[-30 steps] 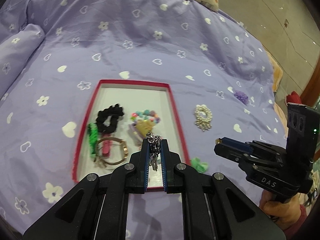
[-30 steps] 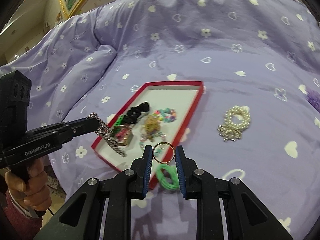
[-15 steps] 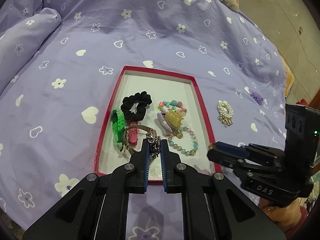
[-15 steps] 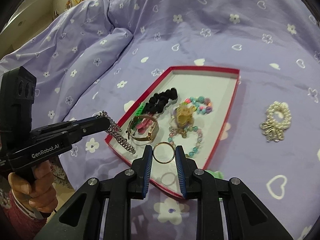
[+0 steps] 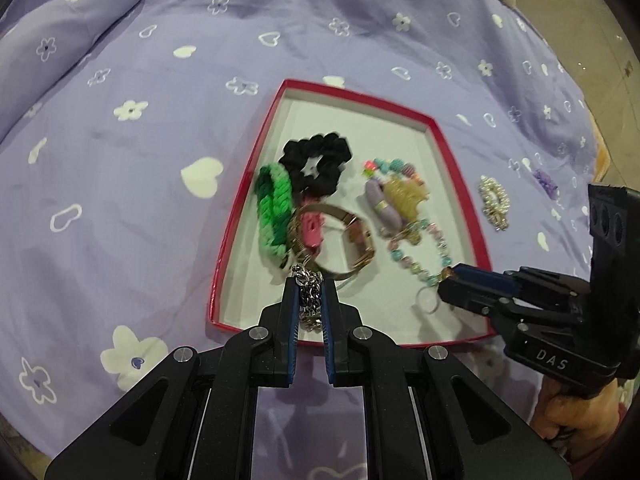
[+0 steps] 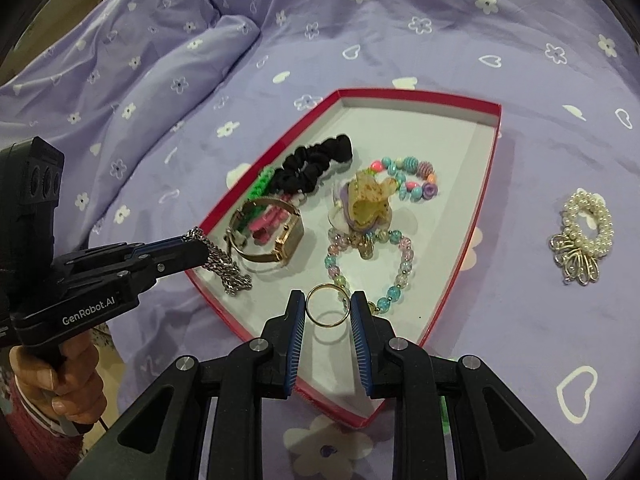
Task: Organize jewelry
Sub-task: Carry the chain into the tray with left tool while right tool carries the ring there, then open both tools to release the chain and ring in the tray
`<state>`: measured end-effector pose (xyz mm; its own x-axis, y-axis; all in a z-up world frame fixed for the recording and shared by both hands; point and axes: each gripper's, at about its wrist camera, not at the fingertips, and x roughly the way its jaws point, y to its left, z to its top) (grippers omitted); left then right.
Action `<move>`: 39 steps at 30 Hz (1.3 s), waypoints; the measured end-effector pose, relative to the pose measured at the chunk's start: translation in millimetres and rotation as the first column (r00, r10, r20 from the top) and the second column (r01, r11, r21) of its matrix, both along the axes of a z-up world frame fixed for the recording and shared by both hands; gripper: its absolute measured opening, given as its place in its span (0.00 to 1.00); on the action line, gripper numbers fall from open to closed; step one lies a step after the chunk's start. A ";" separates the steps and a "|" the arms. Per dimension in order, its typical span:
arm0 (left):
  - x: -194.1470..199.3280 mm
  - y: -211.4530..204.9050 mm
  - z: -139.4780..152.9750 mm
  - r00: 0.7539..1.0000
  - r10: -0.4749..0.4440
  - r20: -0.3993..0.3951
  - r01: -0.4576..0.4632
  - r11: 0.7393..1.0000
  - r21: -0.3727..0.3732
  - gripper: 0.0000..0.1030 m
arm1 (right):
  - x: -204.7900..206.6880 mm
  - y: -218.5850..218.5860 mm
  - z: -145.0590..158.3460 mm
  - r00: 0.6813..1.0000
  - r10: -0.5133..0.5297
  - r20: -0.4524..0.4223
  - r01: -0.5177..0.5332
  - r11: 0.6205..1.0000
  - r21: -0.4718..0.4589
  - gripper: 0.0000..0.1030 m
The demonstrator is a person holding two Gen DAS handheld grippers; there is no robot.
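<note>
Both grippers are coming down over the red tray (image 6: 494,148), which is lying on the purple bedspread (image 6: 400,40); a second ago they were hanging higher and further back, with the tray looking smaller in both wrist views.

Left gripper (image 5: 309,284): jaws are staying clenched on the silver chain (image 6: 224,264). In the right wrist view the chain's free end is now trailing onto the tray floor at the near left corner, just beside the gold watch (image 6: 272,236). Earlier it was dangling clear, above the tray's rim.

Right gripper (image 6: 328,306): jaws are grasping the gold ring (image 6: 327,305), held upright between the pads. The ring is now hanging over the tray's near end, close to the pastel bead bracelet (image 6: 368,268); a second ago it was over the bedspread, above the green hair tie outside the tray. Whether the ring is touching the tray floor is hard to say from this angle; its shadow is suggesting a small gap.

Reading: both pieces are arriving at the drop spot, so release looks like the next step. The pearl hair tie (image 6: 582,236) and a small purple item (image 5: 545,179) are still lying on the bedspread outside the tray, so the sorting is not finished.
</note>
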<state>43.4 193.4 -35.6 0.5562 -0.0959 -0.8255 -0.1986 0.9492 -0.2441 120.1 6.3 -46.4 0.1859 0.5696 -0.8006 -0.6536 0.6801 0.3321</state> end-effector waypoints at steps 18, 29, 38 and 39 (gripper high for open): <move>14.6 -2.0 -21.3 0.996 -0.029 -0.088 0.032 0.999 0.029 0.10 | 2.0 20.5 -13.6 0.995 0.093 -0.019 -0.095 0.988 -0.120 0.23; 17.1 -4.1 -21.7 0.994 -0.030 -0.106 0.034 0.999 0.040 0.18 | 2.1 20.8 -13.9 0.995 0.097 -0.026 -0.100 0.988 -0.121 0.24; 16.4 -2.7 -19.4 0.994 -0.017 -0.106 0.022 0.999 0.047 0.26 | 3.8 21.8 -14.3 0.995 0.096 -0.036 -0.100 0.987 -0.122 0.25; 15.7 -2.2 -19.2 0.994 -0.016 -0.105 0.021 0.999 0.047 0.26 | 3.6 21.9 -14.2 0.995 0.096 -0.035 -0.100 0.987 -0.123 0.25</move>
